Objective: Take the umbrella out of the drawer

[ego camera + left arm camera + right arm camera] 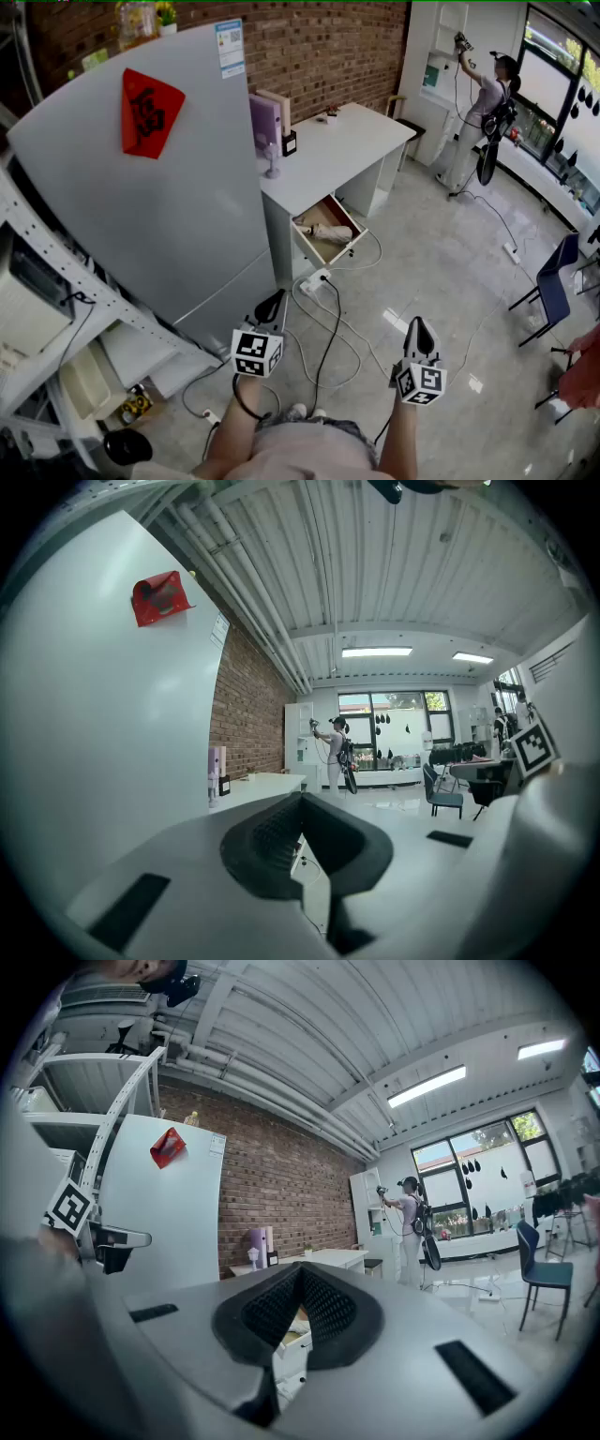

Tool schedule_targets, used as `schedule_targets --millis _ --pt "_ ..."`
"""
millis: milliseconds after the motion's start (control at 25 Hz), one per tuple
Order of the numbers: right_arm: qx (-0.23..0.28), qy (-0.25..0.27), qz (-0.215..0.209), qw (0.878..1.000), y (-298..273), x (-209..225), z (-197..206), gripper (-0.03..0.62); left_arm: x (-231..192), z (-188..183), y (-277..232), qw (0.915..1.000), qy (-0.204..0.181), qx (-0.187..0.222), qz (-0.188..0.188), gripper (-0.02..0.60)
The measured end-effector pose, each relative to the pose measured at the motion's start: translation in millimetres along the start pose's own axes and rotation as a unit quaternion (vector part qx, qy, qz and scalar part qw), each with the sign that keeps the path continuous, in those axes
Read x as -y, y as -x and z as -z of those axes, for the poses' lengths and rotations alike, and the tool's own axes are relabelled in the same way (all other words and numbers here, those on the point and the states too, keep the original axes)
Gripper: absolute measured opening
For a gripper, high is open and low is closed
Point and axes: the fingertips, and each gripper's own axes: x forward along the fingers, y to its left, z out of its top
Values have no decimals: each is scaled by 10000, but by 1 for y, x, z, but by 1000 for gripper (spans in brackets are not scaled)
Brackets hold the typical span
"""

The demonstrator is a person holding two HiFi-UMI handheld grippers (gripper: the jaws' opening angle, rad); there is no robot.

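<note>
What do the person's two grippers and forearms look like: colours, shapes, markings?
The left gripper and right gripper have pale grey bodies tapering to black tips; each carries a cube of black-and-white square markers. The pads are black and ribbed. The forearms are bare, no sleeves in view; a black cord loops by the left wrist.

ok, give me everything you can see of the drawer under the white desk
The drawer is pulled well out from the base of the white desk, low down near the floor. It is a shallow, open-topped box that looks wooden, with a brown interior and a paler rim. It sits level. A pale folded umbrella lies inside on its floor. On the tiles just in front of it lies a white power strip with cables. Handle and runners are too small to make out.
</note>
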Motion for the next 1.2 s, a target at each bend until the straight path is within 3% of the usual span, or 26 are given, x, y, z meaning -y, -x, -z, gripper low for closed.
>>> schedule_targets --millis 840,1200 --pt "21 -174 -194 9997 -6 -3 0 17 3 6 -7 10000 45 -69 18 26" --pt "5 -266 -271 9993 -3 -5 6 17 9 8 -7 9996 193 1 197 26"
